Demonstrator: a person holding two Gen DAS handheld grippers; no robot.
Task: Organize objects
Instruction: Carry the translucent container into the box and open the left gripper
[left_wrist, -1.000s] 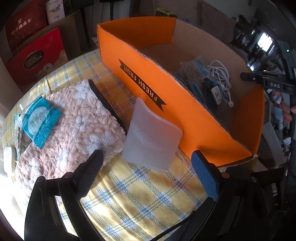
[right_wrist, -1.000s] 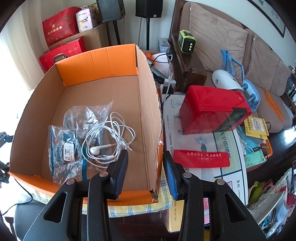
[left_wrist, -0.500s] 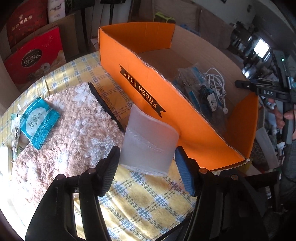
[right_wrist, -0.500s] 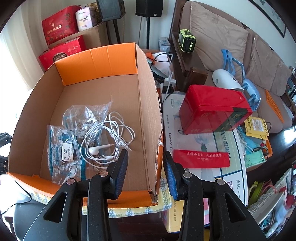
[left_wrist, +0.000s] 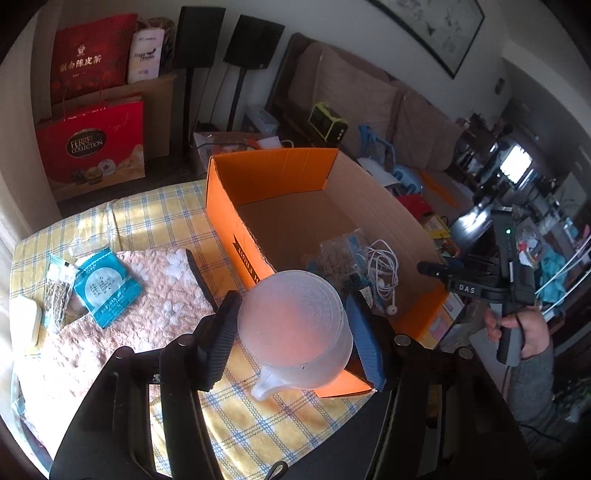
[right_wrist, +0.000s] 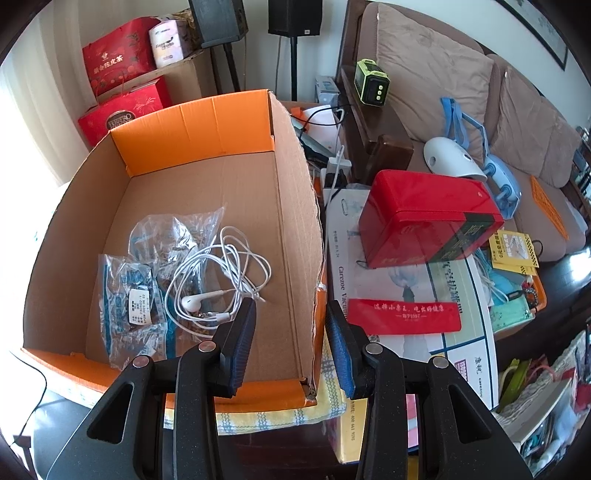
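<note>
From the left wrist, a table under a yellow checked cloth (left_wrist: 155, 218) fills the lower half; a pink fluffy mat (left_wrist: 147, 291) lies on it with a teal sachet (left_wrist: 107, 288) near its far left corner; red gift bags (left_wrist: 92, 147) and dark speakers stand behind, and a brown sofa (left_wrist: 369, 107) runs along the wall. The orange cardboard box (left_wrist: 273, 177) sits on the cloth to the right of the mat. The left gripper (left_wrist: 291, 332) has its pads pressed on both sides of a frosted plastic cup (left_wrist: 295, 328), held clear of the cloth just in front of the box's near wall; its jaws are closing on it. At far right a hand (left_wrist: 524, 328) holds the other tool over the box's right end.

From the right wrist, the box's floor holds white earphones (right_wrist: 218, 277) beside clear plastic bags (right_wrist: 136, 295); a red tin (right_wrist: 428, 218) lies on papers right of the box. The right gripper (right_wrist: 291, 332) is narrowly parted and appears to straddle the box's right wall without pinching it, though the angle makes this unsure.
</note>
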